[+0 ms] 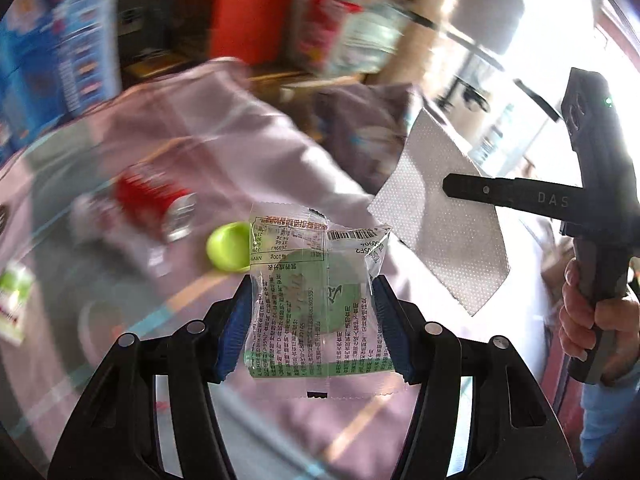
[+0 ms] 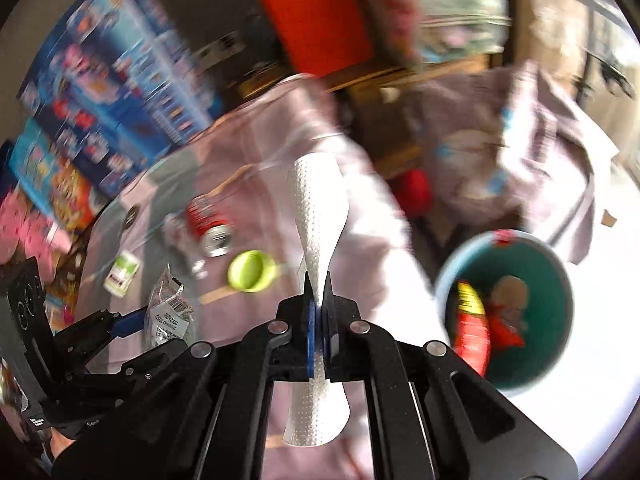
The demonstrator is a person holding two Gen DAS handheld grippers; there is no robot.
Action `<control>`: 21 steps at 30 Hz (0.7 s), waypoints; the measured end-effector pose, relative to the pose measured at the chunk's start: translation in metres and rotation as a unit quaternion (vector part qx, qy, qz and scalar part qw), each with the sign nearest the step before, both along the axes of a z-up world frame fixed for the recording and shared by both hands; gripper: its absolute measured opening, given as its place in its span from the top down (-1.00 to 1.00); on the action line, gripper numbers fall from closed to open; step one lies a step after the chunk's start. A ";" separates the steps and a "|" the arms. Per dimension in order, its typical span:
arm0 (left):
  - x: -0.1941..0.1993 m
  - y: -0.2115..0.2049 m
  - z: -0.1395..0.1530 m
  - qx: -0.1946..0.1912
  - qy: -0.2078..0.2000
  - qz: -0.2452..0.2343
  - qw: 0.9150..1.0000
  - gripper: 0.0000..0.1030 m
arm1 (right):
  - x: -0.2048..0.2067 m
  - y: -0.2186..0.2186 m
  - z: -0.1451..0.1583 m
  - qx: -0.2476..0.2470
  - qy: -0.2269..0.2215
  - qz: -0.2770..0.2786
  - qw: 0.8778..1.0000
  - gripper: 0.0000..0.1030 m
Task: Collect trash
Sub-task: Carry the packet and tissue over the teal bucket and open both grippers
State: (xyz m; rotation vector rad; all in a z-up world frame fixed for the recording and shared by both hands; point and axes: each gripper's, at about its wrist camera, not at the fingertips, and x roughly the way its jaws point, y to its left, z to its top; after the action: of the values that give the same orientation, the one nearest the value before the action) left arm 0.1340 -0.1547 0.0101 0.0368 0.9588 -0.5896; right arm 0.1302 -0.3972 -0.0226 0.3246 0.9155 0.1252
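Note:
My left gripper point(image 1: 316, 304) is shut on a clear and green snack wrapper point(image 1: 316, 300) and holds it above the table; the wrapper also shows in the right wrist view point(image 2: 170, 312). My right gripper point(image 2: 318, 292) is shut on a white paper towel point(image 2: 318, 216), which also shows in the left wrist view point(image 1: 436, 216), hanging from the right gripper point(image 1: 452, 188). A red can point(image 1: 152, 200) lies on its side on the pink tablecloth point(image 1: 224, 140), with a lime green lid point(image 1: 228, 246) beside it. A teal bin point(image 2: 556, 304) with trash inside is low at the right.
A small green and white packet point(image 2: 122, 272) lies at the table's left. Blue printed boxes point(image 2: 120, 80) stack behind the table at left. A red board point(image 2: 312, 16) and bags stand at the back. Both views are motion-blurred.

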 end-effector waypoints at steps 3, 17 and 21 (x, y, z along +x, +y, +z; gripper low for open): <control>0.002 -0.043 -0.001 0.009 0.002 -0.033 0.999 -0.17 | -0.014 -0.047 -0.005 0.007 0.000 -0.040 0.999 0.94; 0.009 -0.189 -0.053 0.057 0.050 -0.142 0.987 -0.17 | -0.042 -0.183 -0.060 0.040 0.049 -0.157 0.986 0.94; 0.010 -0.214 -0.080 0.074 0.077 -0.166 0.980 -0.17 | -0.041 -0.194 -0.075 0.043 0.066 -0.166 0.983 0.94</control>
State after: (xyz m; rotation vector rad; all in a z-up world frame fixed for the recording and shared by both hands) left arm 0.1440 -0.3684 -0.0703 0.2930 1.1572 -0.8369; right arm 0.0890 -0.5917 -0.0975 0.5670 0.9753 -0.1651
